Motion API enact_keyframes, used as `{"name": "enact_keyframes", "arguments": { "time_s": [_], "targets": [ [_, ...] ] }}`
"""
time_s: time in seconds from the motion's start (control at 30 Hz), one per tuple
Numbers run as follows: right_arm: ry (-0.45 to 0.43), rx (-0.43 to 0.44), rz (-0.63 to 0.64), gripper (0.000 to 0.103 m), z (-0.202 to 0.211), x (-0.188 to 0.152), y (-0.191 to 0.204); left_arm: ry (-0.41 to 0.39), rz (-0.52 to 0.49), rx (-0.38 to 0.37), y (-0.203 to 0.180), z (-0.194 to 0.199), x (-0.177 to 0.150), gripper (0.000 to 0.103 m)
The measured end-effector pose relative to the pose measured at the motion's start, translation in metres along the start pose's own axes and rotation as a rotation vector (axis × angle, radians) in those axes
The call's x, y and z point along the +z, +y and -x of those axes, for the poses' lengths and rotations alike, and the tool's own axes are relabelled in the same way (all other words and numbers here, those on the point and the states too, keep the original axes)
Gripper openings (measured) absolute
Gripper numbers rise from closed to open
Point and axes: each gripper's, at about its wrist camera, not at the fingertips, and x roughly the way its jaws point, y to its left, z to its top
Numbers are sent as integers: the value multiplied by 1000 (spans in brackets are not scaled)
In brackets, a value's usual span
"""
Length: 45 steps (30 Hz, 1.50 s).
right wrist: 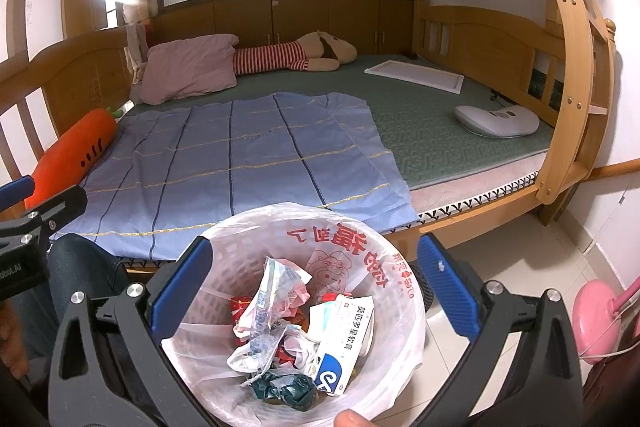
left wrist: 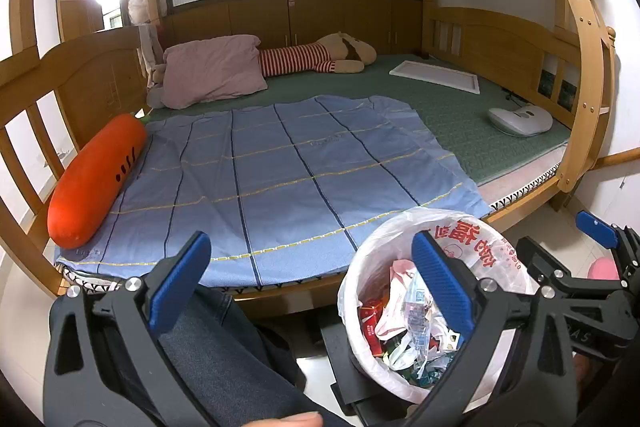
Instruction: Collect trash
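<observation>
I am looking across a wooden bunk bed (left wrist: 576, 39) with a blue checked sheet (left wrist: 280, 167) spread flat on it. Below, on the floor beside the bed, stands a white bin (right wrist: 404, 359) lined with a thin printed plastic bag (right wrist: 360, 247). Inside lies the trash (right wrist: 288, 339): crumpled wrappers, a small white and blue box, a dark green wad.

My right gripper (right wrist: 312, 291) hangs directly over the bin, jaws wide apart and empty. My left gripper (left wrist: 312, 287) is beside it, also spread open, holding nothing.

I judge the load light, soft and crushable. The liner looks slippery and easy to tear (pinch a gathered fold at the rim, not a single layer). No loose litter shows on the sheet.
</observation>
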Motion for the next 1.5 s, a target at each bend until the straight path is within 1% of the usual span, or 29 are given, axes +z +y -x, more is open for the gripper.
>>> {"name": "enact_keyframes", "arguments": {
  "time_s": [1.5],
  "targets": [
    [1, 6, 1, 100, -1, 0, 1, 5, -11, -5, 1, 0, -1, 100]
  ]
}}
